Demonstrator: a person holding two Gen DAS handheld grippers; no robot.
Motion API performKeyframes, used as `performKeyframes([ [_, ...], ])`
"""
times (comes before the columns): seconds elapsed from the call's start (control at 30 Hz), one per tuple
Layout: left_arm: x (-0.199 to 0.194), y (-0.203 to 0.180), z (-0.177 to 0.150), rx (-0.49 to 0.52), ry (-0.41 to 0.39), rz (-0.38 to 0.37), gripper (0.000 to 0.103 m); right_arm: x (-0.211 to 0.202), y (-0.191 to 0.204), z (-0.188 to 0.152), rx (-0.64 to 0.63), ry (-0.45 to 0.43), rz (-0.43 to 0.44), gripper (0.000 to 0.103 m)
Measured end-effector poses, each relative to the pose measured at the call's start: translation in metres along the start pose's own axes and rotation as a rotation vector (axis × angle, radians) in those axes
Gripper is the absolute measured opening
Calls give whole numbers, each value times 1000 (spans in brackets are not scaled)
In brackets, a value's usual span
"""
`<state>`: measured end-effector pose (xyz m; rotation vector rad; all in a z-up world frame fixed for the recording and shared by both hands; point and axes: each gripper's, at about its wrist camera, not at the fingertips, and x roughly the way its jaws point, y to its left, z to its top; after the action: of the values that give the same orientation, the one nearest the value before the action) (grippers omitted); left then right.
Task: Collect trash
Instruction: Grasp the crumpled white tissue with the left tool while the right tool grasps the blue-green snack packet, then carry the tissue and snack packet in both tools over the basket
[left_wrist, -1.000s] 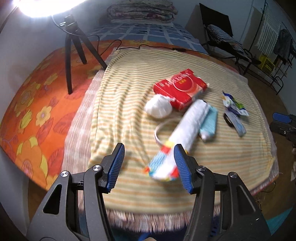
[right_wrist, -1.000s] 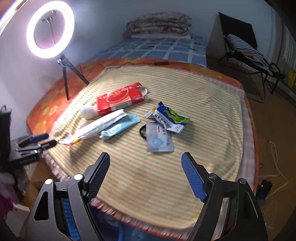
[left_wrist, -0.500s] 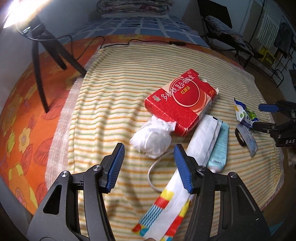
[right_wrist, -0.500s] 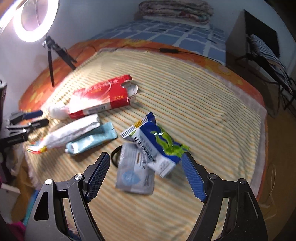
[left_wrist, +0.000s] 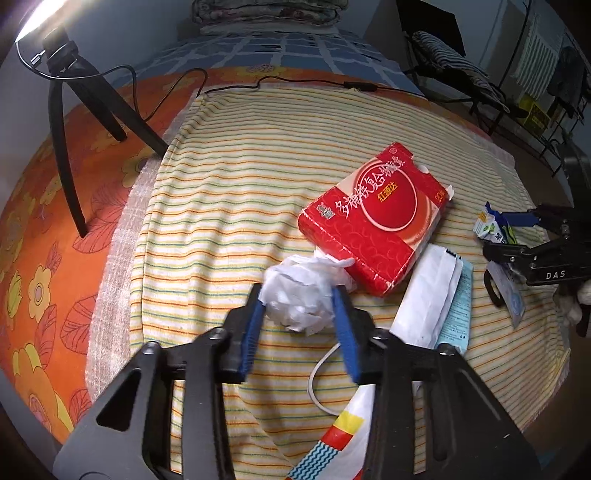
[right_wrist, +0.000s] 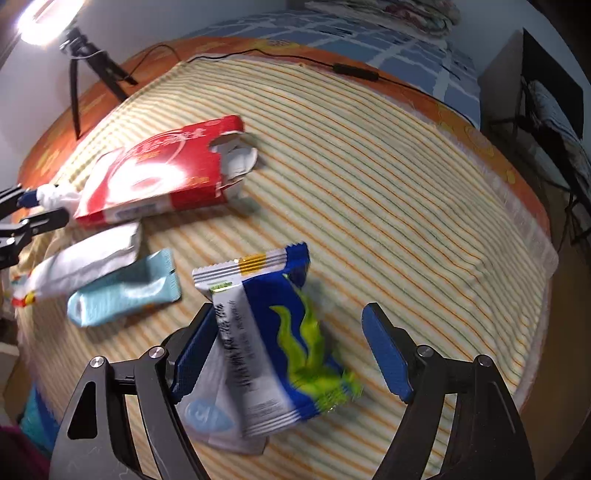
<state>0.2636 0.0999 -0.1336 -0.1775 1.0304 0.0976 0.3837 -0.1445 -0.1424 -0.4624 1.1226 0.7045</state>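
1. My left gripper (left_wrist: 299, 314) points steeply down at the crumpled tissue (left_wrist: 301, 295), near the striped blanket's (left_wrist: 229, 206) near-left part, its tail touching the red tissue box (left_wrist: 373, 218). Jaws closing, wad between the pads, which look to be just meeting its sides; I cannot tell if they press yet
2. Handling guess: the wad is near weightless, soft, it crushes rather than slips. Taking it across the fat middle suits; the tail against the box may drag
3. My right gripper (right_wrist: 288, 354) stands wide open over the blue-green snack wrapper (right_wrist: 291, 332), toward the blanket's near-right edge, nothing gripped; its left pad sits right beside the wrapper's edge
4. Wrapper judged light, glossy, slippery, crackly. I'd pinch across the narrow width near the middle
5. Under the wrapper lies a grey-white sachet (right_wrist: 207, 410), partly covered and blurred; the print is unreadable
6. A white loop (left_wrist: 317, 384) runs behind my left jaw, its ends hidden
7. No bin or bag shows in either view
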Motion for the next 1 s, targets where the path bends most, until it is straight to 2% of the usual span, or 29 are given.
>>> performKeyframes([
  [0.2,-2,0,1,-1,-14,-1,19,2,-2,-1,48,-16,30,79],
  [0.27,-6,0,0,4,-31,16,18,0,-1,-2,58,-21,38,72],
  [0.33,-11,1,-1,2,-43,22,16,-3,1,-5,68,-27,41,55],
  [0.4,-16,3,-2,-4,-51,23,16,-6,0,-5,87,-35,49,49],
  [0.7,-46,16,-7,-16,-95,46,16,-22,2,-10,131,-83,55,48],
  [1.0,-94,17,-22,-15,-142,13,16,-65,11,-20,166,-146,50,48],
])
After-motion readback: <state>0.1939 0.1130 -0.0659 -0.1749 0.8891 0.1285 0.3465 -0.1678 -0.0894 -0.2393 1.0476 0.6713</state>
